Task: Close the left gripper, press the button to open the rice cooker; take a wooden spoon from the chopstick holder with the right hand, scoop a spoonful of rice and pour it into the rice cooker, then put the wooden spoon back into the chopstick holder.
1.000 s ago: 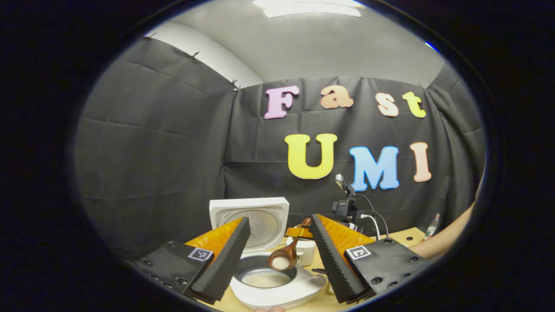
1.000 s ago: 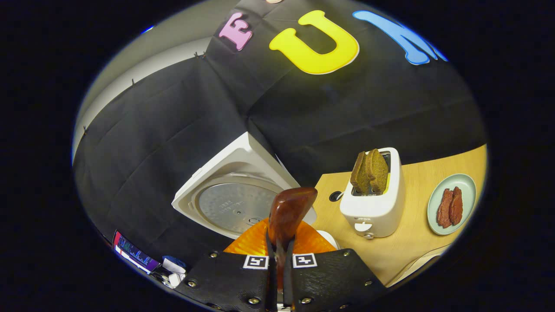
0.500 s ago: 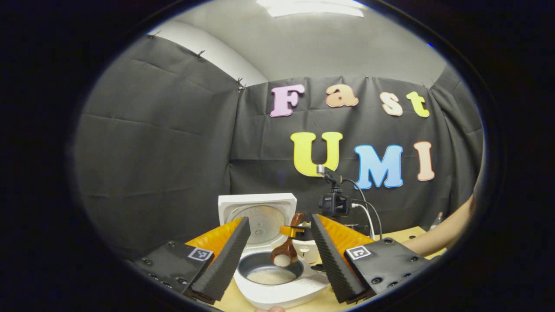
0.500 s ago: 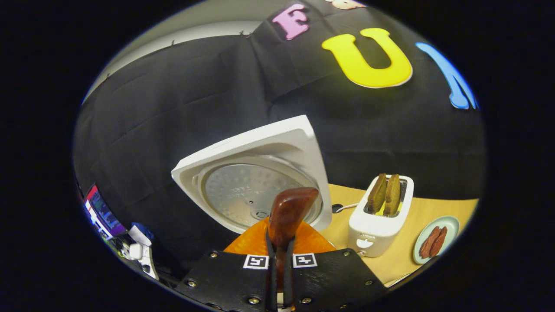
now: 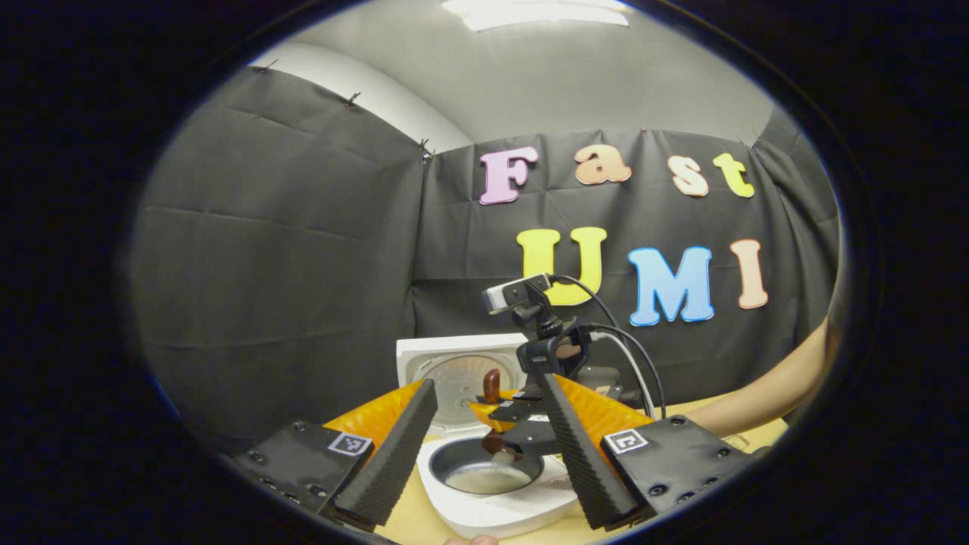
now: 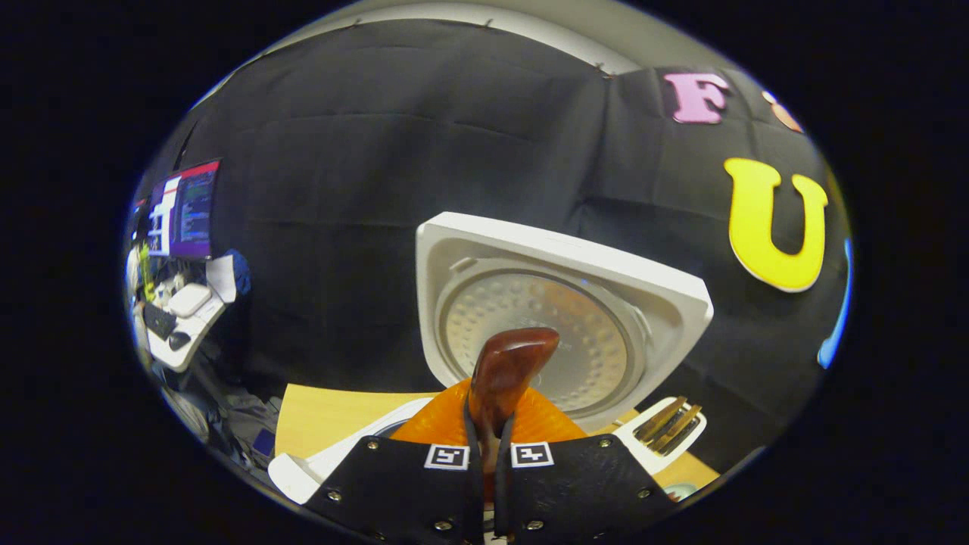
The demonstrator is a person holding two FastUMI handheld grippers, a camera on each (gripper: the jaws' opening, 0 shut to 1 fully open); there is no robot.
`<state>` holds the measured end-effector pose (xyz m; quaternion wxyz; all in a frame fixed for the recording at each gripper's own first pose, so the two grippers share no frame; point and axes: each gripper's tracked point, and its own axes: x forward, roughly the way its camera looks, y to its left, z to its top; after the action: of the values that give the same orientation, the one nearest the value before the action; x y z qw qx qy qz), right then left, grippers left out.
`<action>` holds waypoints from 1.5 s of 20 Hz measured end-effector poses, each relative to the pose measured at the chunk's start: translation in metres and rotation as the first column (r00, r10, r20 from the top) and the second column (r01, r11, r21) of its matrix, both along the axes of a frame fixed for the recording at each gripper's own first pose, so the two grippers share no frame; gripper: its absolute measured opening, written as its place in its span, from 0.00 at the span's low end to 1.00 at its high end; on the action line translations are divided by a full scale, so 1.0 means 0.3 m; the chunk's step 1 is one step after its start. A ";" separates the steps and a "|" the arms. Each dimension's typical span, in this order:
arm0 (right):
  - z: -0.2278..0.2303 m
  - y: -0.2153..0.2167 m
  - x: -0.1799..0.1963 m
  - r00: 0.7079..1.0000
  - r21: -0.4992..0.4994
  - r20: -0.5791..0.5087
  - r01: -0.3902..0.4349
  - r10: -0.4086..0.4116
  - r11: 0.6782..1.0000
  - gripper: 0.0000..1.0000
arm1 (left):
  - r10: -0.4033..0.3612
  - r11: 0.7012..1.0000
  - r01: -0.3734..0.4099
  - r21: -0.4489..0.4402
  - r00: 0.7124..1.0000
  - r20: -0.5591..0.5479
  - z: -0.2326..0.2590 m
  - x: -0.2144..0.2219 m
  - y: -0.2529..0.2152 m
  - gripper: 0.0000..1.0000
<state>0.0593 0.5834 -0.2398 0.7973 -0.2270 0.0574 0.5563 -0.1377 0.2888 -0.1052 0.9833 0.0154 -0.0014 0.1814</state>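
In the left gripper view, the left gripper (image 5: 484, 446) hangs near the front of the table (image 5: 412, 522) with its two fingers (image 5: 394, 454) spread well apart and nothing between them. Beyond the gap sits the white rice cooker (image 5: 492, 507), its lid (image 5: 454, 371) raised upright at the far side and the dark inner pot (image 5: 484, 473) showing a pale layer of rice at its bottom.

Over the far right part of the pot is the right gripper (image 5: 503, 412), held by a person whose forearm (image 5: 757, 397) reaches in from the right. It is clamped on the wooden spoon (image 5: 493, 382): the handle end sticks up above the fingers, and the bowl end (a small brown shape with something pale in it) points down just above the pot's rim, so the spoon's long axis runs close to vertical. A small camera (image 5: 518, 294) with cables rides on top of that gripper.

In the right gripper view, the fingers are pressed together on the spoon's handle (image 6: 503, 371), whose rounded brown end rises straight up in front of the lid's dimpled metal inner plate (image 6: 530, 333). Part of the cooker body's white rim (image 6: 303, 473) shows at lower left. To the right, a white toaster (image 6: 666, 428) (two slices of bread in its slots) stands on the table, and a monitor (image 6: 185, 208) glows far off at left.
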 end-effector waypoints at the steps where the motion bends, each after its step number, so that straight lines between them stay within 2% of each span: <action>1: 0.002 0.001 -0.015 0.999 -0.019 0.040 -0.029 0.030 0.999 0.06 | -0.001 1.000 0.001 0.004 1.000 0.002 0.004 -0.003 -0.001 0.93; 3: 0.018 -0.005 -0.044 0.993 -0.039 0.089 -0.071 0.074 0.997 0.06 | -0.001 1.000 0.001 0.009 1.000 0.005 0.010 -0.004 -0.005 0.96; 4: 0.024 -0.004 -0.045 0.991 -0.039 0.103 -0.078 0.082 0.996 0.06 | -0.001 1.000 0.001 0.011 1.000 0.004 0.011 0.001 -0.007 0.93; 6: 0.044 -0.013 -0.053 0.993 -0.026 0.090 -0.076 0.078 0.997 0.06 | 0.002 1.000 -0.002 0.014 1.000 0.005 0.011 -0.003 -0.007 0.96; 7: 0.053 -0.013 -0.054 0.995 -0.011 0.070 -0.070 0.071 0.997 0.06 | 0.000 1.000 0.000 0.013 1.000 0.005 0.012 -0.005 -0.010 0.99; 8: 0.064 -0.016 -0.045 0.997 0.009 0.045 -0.057 0.056 0.998 0.06 | -0.001 1.000 0.001 0.014 1.000 0.005 0.011 -0.012 -0.016 0.93; 9: 0.082 -0.022 -0.033 0.999 0.035 0.015 -0.036 0.035 0.999 0.06 | -0.002 1.000 0.002 0.015 1.000 0.006 0.016 -0.011 -0.019 0.93; 12: 0.134 -0.053 0.006 0.986 0.133 -0.156 0.076 -0.055 0.988 0.06 | -0.007 1.000 0.006 0.012 1.000 0.005 0.026 -0.009 -0.027 0.96; 14: 0.174 -0.075 0.035 0.947 0.199 -0.304 0.166 -0.100 0.966 0.06 | -0.010 1.000 0.010 -0.004 1.000 0.006 0.021 -0.004 -0.032 0.98; 17: 0.237 -0.150 0.097 0.862 0.269 -0.488 0.298 -0.138 0.916 0.06 | -0.029 0.999 0.029 -0.027 0.999 0.022 0.037 0.017 -0.048 0.95; 21: 0.307 -0.295 0.166 0.740 0.315 -0.658 0.435 -0.136 0.843 0.06 | -0.073 0.996 0.074 -0.057 0.997 0.014 0.028 0.060 -0.076 0.92; 22: 0.319 -0.322 0.181 0.706 0.326 -0.697 0.469 -0.127 0.821 0.06 | -0.085 0.994 0.085 -0.063 0.996 0.012 0.026 0.072 -0.083 0.99; 25: 0.350 -0.410 0.215 0.627 0.349 -0.773 0.549 -0.098 0.760 0.06 | -0.117 0.990 0.117 -0.075 0.993 0.009 0.039 0.107 -0.112 0.97; 27: 0.369 -0.482 0.235 0.601 0.362 -0.793 0.589 -0.093 0.722 0.06 | -0.139 0.988 0.139 -0.074 0.990 0.011 0.050 0.132 -0.132 0.95; 30: 0.422 -0.625 0.242 0.606 0.372 -0.784 0.631 -0.133 0.681 0.06 | -0.178 0.982 0.178 -0.070 0.984 0.009 0.060 0.167 -0.179 0.95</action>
<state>0.1320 0.3958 -0.1130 0.8448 0.2965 0.2209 0.3867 -0.0877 0.2351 -0.0871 0.9955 -0.0196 0.0022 0.0926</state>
